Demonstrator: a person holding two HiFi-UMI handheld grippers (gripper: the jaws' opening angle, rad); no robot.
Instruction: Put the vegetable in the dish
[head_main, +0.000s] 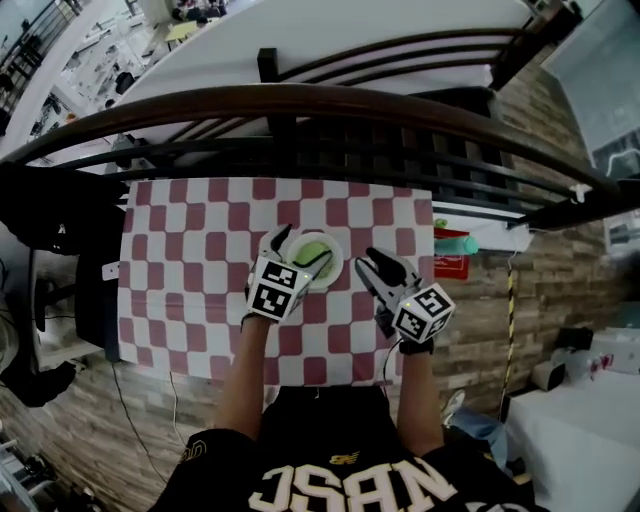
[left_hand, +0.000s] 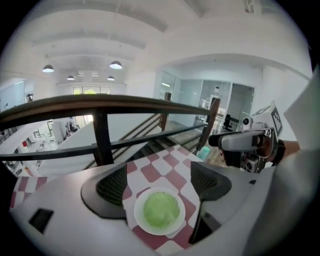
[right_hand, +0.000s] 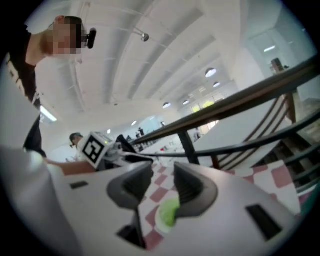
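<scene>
**vegetable in the dish, left gripper spread above it**

- railing (head_main: 300, 100): a dark, curved wooden handrail on black metal bars. it runs just beyond the far edge of the table and is the largest thing near the work.
- table (head_main: 128, 330): small and rectangular. it is covered by a cloth (head_main: 180, 260) of dull red and white squares that lies flat, matte and unwrinkled where it shows.
- left gripper (left_hand: 160, 182): a grey moulded body with black ribbed pads. the jaws stand wide apart directly over the dish and press on nothing. only the dish and cloth show in the gap below them.
- right gripper (right_hand: 162, 180): same build, held off to the right of the dish and pointing toward it. its jaws are parted by a narrower gap with nothing between them.
- dish (left_hand: 139, 220): a small, round, shallow, smooth white dish. it sits on the cloth near the table's middle.
- vegetable (left_hand: 161, 210): a pale green rounded lump with a softly mottled surface, like a small cabbage or lettuce head. it rests inside the dish, fills most of it and touches neither pad.

step, as judged: the placing looks done, and this reads as the release or the moment just after it.

next move, as judged: lift the left gripper straight up so the wide jaws clear the rim without nudging the light dish or rolling the round vegetable out. the right gripper has no work here unless the dish slides.
</scene>
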